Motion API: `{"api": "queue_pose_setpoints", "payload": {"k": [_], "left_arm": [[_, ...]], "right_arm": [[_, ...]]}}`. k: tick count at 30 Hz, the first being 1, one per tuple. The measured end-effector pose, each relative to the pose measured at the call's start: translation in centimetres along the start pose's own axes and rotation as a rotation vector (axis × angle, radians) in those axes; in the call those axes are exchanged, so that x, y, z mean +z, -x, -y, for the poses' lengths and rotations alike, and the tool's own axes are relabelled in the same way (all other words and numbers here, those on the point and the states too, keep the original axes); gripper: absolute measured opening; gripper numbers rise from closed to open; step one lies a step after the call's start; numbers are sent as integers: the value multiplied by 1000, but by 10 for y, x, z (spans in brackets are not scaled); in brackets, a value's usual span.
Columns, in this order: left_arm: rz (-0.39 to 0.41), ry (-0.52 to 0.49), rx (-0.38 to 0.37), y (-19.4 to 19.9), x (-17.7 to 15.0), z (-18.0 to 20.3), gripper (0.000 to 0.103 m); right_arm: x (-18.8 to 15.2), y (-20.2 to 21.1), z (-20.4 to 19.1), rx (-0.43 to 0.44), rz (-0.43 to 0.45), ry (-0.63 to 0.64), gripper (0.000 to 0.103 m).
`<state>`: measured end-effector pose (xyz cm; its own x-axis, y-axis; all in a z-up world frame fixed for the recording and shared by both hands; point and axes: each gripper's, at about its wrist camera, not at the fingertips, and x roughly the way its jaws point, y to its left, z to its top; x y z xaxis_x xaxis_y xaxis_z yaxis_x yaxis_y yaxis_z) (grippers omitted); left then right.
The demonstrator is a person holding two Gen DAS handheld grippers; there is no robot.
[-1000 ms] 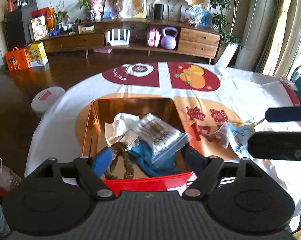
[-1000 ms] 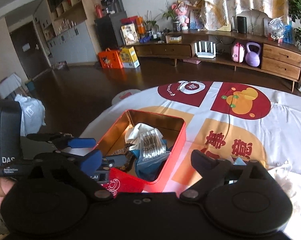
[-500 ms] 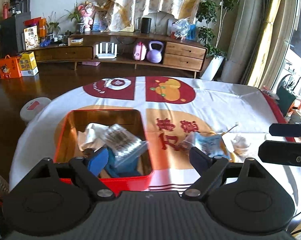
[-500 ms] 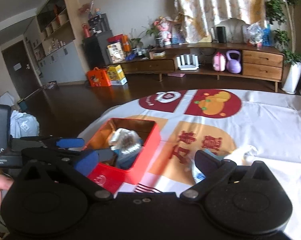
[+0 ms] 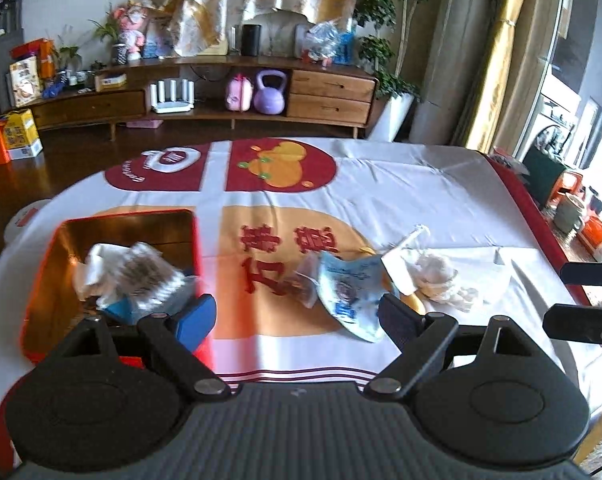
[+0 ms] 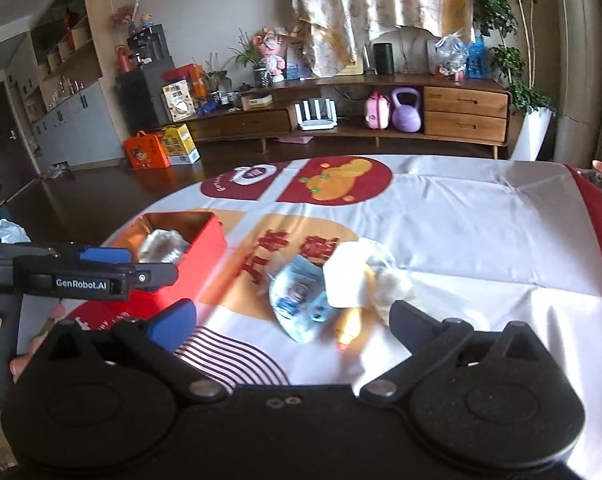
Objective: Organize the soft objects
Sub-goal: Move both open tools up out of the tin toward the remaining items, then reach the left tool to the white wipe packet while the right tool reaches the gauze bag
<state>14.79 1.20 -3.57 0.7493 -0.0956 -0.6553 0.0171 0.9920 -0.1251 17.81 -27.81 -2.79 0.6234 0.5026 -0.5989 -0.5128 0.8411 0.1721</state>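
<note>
Black left gripper (image 5: 297, 320) with one blue pad, silver pivot screws, white "GenRobot.AI" lettering on its side

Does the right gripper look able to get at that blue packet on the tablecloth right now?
Probably yes: the right gripper is open with nothing between its jaws, and the blue packet lies uncovered just ahead of it.

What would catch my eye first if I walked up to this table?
Probably the red tin at the table's left, holding a bag of cotton swabs and other soft bits. To its right, loose on the patterned tablecloth, lie a blue packet and a white pouch. Two open grippers frame the view.
</note>
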Motion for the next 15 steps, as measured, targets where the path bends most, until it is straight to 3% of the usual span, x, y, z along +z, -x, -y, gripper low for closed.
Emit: {"api": "queue_pose_setpoints", "payload": {"k": [9,15], "left_arm": [[-36,-69,-43,-36,-3,36,89],[-49,-95,-46,-58,-2,48,89]], "right_arm": [[-12,-17,34,-16,-47,0,102],[-20,-41,52,-27,-101,0,97]]}}
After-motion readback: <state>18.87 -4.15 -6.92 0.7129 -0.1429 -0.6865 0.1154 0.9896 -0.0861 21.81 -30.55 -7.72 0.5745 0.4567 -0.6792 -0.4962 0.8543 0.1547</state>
